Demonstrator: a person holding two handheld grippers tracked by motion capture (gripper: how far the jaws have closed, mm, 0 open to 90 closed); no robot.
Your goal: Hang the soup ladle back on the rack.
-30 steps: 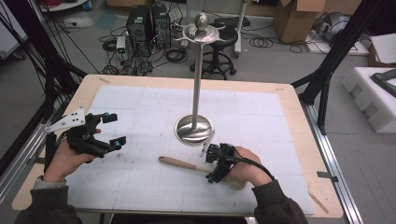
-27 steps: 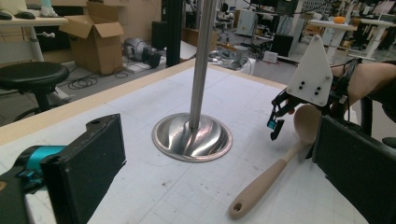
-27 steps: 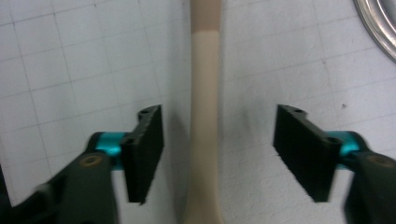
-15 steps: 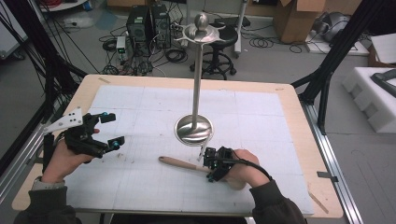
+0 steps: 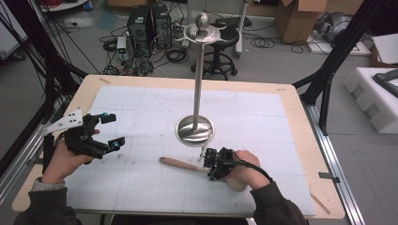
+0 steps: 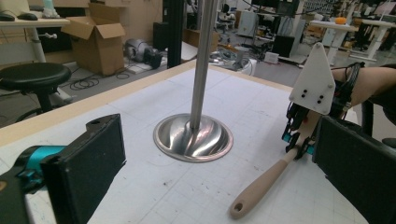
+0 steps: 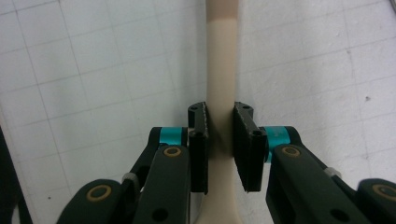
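From the high view I see my right gripper (image 5: 212,165) low on the white mat (image 5: 155,108), its jaws having just been closing on the wooden handle (image 5: 180,164), which lies flat on the mat just in front of the steel stand's round base (image 5: 194,131). My left gripper (image 5: 109,131) hovers near the table's left edge with its jaws spread and nothing between them; open mat lies between it and the handle's free end.

In the left gripper view, both black pads (image 6: 86,163) stand wide apart, and past them the wooden handle (image 6: 264,184) points toward me, its holed end free, the base (image 6: 194,138) just beside it.

In the right gripper view, the pads (image 7: 198,140) press both sides of the handle (image 7: 220,70), with bare grid mat either side.
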